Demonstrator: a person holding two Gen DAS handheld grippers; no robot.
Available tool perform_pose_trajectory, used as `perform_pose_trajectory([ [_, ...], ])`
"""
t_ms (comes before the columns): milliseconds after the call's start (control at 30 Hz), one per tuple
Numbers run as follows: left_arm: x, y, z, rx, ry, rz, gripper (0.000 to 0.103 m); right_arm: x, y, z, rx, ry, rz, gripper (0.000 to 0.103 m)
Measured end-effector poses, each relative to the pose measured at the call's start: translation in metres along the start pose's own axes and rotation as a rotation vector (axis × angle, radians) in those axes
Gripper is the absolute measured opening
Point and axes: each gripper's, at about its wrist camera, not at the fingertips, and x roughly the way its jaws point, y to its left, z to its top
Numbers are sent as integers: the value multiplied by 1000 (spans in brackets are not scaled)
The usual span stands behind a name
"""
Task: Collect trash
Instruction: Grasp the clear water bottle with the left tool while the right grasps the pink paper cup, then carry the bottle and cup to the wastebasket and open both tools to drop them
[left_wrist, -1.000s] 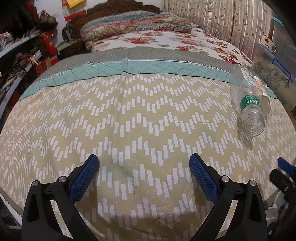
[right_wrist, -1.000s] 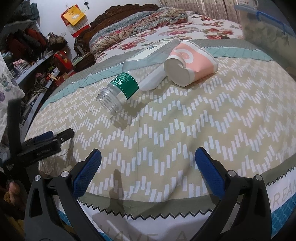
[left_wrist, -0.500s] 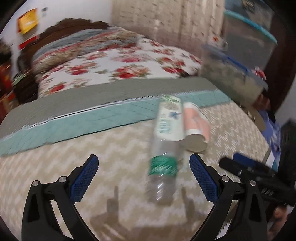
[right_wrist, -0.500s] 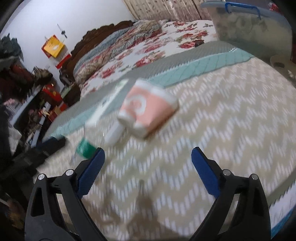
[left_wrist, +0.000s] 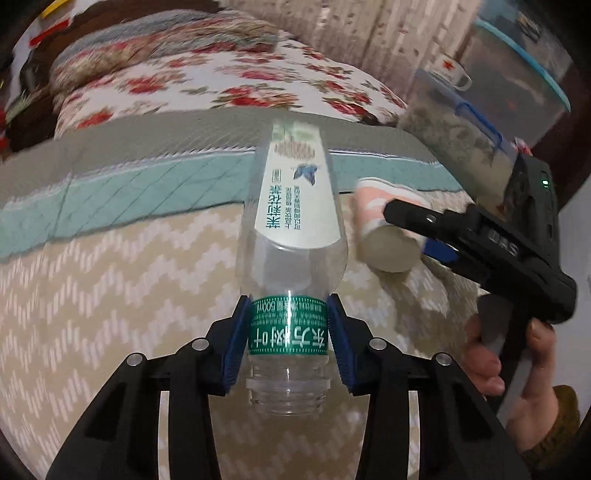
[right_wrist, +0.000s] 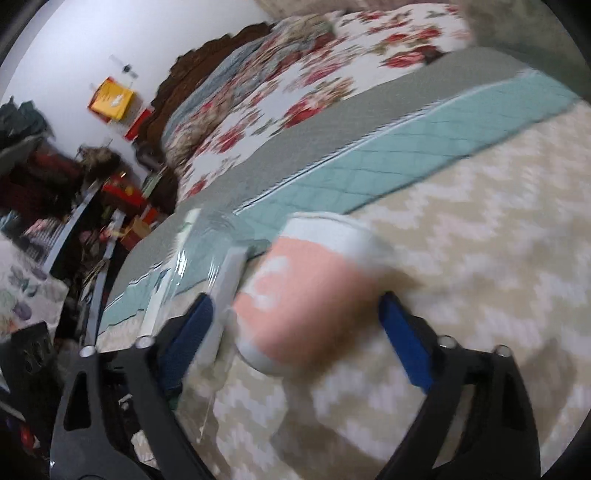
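A clear empty plastic bottle (left_wrist: 295, 229) with a green neck band lies on the zigzag bedspread, mouth toward me. My left gripper (left_wrist: 288, 332) is shut on its neck band. A pink and white paper cup (right_wrist: 306, 302) lies on its side beside the bottle; it also shows in the left wrist view (left_wrist: 388, 236). My right gripper (right_wrist: 295, 332) is open, its blue pads on either side of the cup, not closed on it. The bottle (right_wrist: 207, 251) lies just left of the cup in the blurred right wrist view.
The beige zigzag bedspread (left_wrist: 110, 295) covers the near bed; a teal quilt band (left_wrist: 129, 192) and floral bedding (left_wrist: 221, 81) lie beyond. Storage bins (left_wrist: 480, 129) stand at the right. Cluttered shelves (right_wrist: 55, 192) stand at the left.
Both grippers moved forward to the trash. My left gripper closed on the bottle's neck. My right gripper came around the cup.
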Motion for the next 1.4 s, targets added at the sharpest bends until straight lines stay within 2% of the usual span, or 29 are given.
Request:
perform_pose_trajectory([
  [33, -3, 4, -2, -11, -3, 10, 39, 6, 3, 1, -3, 15, 24, 64],
  [67, -7, 7, -5, -15, -10, 28, 39, 13, 7, 3, -3, 38, 68, 38],
  [100, -12, 10, -7, -19, -12, 37, 39, 14, 11, 2, -2, 46, 84, 36],
  [267, -40, -2, -11, 13, -69, 18, 38, -12, 25, -12, -43, 29, 144, 36],
  [367, -46, -26, -6, 61, -79, -36, 38, -45, 5, -24, -33, -21, 153, 36],
  [467, -37, -69, 5, 140, -68, -91, 38, -85, -30, -31, -7, -99, 107, 36],
  [567, -16, -123, 20, 229, -35, -158, 38, -131, -82, -33, 56, -201, 35, 36],
  [767, 51, -256, 50, 418, 45, -239, 38, -201, -186, -27, 225, -326, -48, 36],
  [900, 83, -345, 70, 524, 33, -280, 38, -241, -243, -15, 308, -398, -95, 36],
  [1033, 120, -422, 86, 612, 12, -298, 39, -267, -292, 13, 349, -444, -211, 37],
  [1067, 134, -440, 90, 634, 14, -284, 39, -269, -306, 23, 365, -444, -243, 41],
  [1100, 150, -456, 93, 657, 26, -256, 45, -270, -320, 33, 372, -443, -266, 42],
  [1133, 165, -468, 96, 671, 38, -204, 59, -270, -330, 40, 368, -434, -284, 60],
  [1167, 172, -472, 97, 669, 38, -162, 61, -270, -337, 46, 363, -424, -309, 73],
  [1200, 176, -472, 99, 658, 29, -141, 61, -272, -344, 48, 368, -430, -355, 73],
  [1233, 176, -469, 101, 644, 27, -147, 61, -275, -347, 46, 375, -439, -366, 73],
  [1333, 160, -444, 96, 621, 17, -178, 61, -291, -342, 18, 397, -498, -323, 73],
  [1400, 144, -424, 89, 620, -13, -177, 61, -295, -328, -5, 397, -530, -255, 72],
])
